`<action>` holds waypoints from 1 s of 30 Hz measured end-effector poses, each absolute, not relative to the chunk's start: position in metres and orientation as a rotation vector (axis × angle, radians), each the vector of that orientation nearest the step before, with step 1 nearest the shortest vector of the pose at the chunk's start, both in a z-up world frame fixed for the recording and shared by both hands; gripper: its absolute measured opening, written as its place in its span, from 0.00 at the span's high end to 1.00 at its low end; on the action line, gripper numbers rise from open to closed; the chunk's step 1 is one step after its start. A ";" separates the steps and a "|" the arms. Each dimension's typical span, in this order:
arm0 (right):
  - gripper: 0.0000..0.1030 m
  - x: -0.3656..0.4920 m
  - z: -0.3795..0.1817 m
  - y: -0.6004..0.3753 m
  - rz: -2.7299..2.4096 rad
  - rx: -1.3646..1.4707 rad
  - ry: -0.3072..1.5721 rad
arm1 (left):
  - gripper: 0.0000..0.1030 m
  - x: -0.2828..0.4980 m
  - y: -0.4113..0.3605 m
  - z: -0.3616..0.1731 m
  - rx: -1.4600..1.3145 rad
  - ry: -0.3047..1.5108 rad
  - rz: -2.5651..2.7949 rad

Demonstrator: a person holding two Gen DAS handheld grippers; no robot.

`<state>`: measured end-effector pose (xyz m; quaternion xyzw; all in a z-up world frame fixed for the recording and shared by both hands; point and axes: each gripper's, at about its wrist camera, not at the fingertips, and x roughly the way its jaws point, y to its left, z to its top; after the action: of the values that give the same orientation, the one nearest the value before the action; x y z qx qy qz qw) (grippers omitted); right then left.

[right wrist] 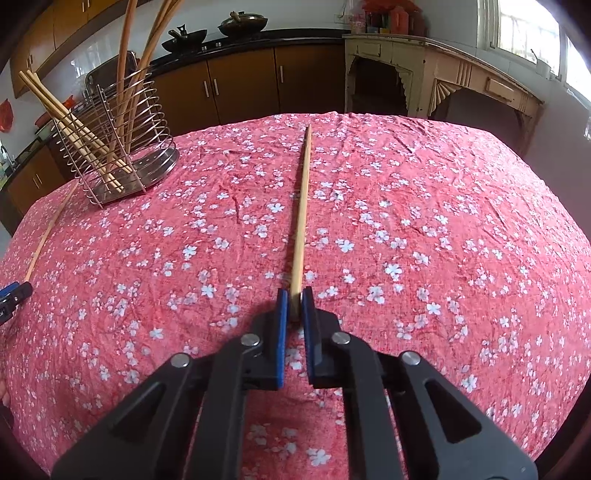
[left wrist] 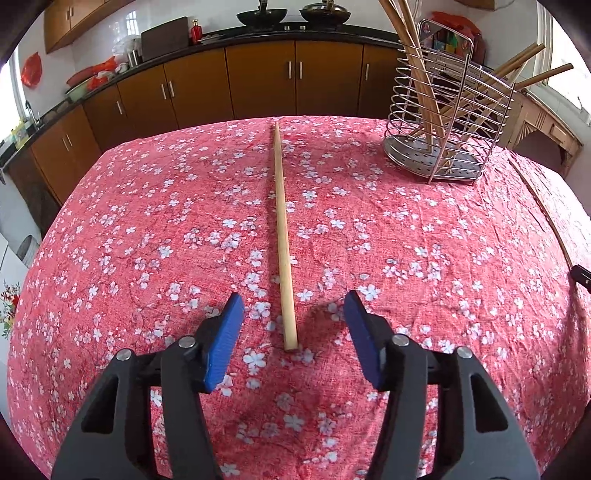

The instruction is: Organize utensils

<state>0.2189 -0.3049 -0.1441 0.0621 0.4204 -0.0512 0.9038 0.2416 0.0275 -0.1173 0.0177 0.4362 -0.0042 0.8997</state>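
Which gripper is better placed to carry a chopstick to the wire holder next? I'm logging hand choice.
The right gripper: its pads are already shut on the near end of a chopstick. The left gripper only straddles another chopstick, pads not touching. The holder stands upright nearby.

Two chopsticks lie loose on the cloth, one (left wrist: 282, 236) between blue pads, another (right wrist: 301, 206) clamped; one wire holder (left wrist: 448, 110) carries several more, exact number unclear; two grippers (left wrist: 293, 317) (right wrist: 294, 299); two woks (left wrist: 262, 15) (left wrist: 325, 14) behind
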 end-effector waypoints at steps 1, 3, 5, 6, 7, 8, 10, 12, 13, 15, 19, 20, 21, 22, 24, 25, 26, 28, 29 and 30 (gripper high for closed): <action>0.91 0.218 -0.144 -0.305 -0.108 0.133 0.869 | 0.54 0.241 0.027 -0.117 0.033 0.900 -0.008; 0.92 0.217 -0.144 -0.305 -0.115 0.146 0.867 | 0.65 0.239 0.030 -0.117 0.023 0.895 -0.002; 0.92 0.217 -0.143 -0.307 -0.118 0.150 0.867 | 0.72 0.237 0.036 -0.114 0.005 0.891 0.001; 0.92 0.217 -0.143 -0.308 -0.118 0.152 0.866 | 0.77 0.237 0.037 -0.114 0.007 0.891 0.004; 0.92 0.217 -0.143 -0.308 -0.119 0.154 0.866 | 0.80 0.236 0.038 -0.114 0.011 0.892 0.006; 0.93 0.217 -0.143 -0.309 -0.119 0.157 0.867 | 0.81 0.236 0.038 -0.114 0.016 0.892 0.008; 0.93 0.217 -0.143 -0.308 -0.123 0.154 0.868 | 0.86 0.237 0.037 -0.114 0.027 0.893 0.009; 0.93 0.218 -0.142 -0.306 -0.128 0.148 0.868 | 0.93 0.234 0.034 -0.114 0.042 0.893 0.004; 0.93 0.218 -0.142 -0.306 -0.129 0.146 0.868 | 0.93 0.234 0.033 -0.114 0.048 0.894 0.001; 0.93 0.217 -0.142 -0.307 -0.129 0.152 0.867 | 0.93 0.232 0.033 -0.113 0.049 0.894 -0.010; 0.93 0.208 -0.141 -0.309 -0.131 0.149 0.864 | 0.93 0.225 0.036 -0.113 0.045 0.894 -0.024; 0.93 0.206 -0.141 -0.309 -0.133 0.143 0.863 | 0.93 0.224 0.036 -0.113 0.044 0.895 -0.026; 0.93 0.204 -0.140 -0.309 -0.136 0.135 0.859 | 0.93 0.222 0.037 -0.113 0.038 0.894 -0.033; 0.93 0.202 -0.139 -0.310 -0.138 0.131 0.855 | 0.93 0.218 0.040 -0.112 0.030 0.892 -0.039; 0.93 0.197 -0.134 -0.310 -0.137 0.122 0.840 | 0.93 0.214 0.042 -0.109 0.027 0.883 -0.049; 0.93 0.195 -0.131 -0.310 -0.137 0.120 0.836 | 0.93 0.210 0.043 -0.107 0.029 0.875 -0.052; 0.93 0.192 -0.128 -0.310 -0.136 0.118 0.826 | 0.93 0.205 0.044 -0.103 0.029 0.862 -0.057; 0.93 0.188 -0.120 -0.309 -0.134 0.110 0.804 | 0.93 0.199 0.046 -0.095 0.030 0.838 -0.064; 0.93 0.185 -0.115 -0.308 -0.133 0.107 0.791 | 0.93 0.195 0.048 -0.089 0.028 0.819 -0.066; 0.93 0.183 -0.111 -0.307 -0.131 0.101 0.777 | 0.93 0.192 0.049 -0.083 0.026 0.801 -0.070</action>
<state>0.1830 -0.3074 -0.1107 0.0494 0.3782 -0.0637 0.9222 0.1919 0.0488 -0.0829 0.0128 0.3897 -0.0339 0.9202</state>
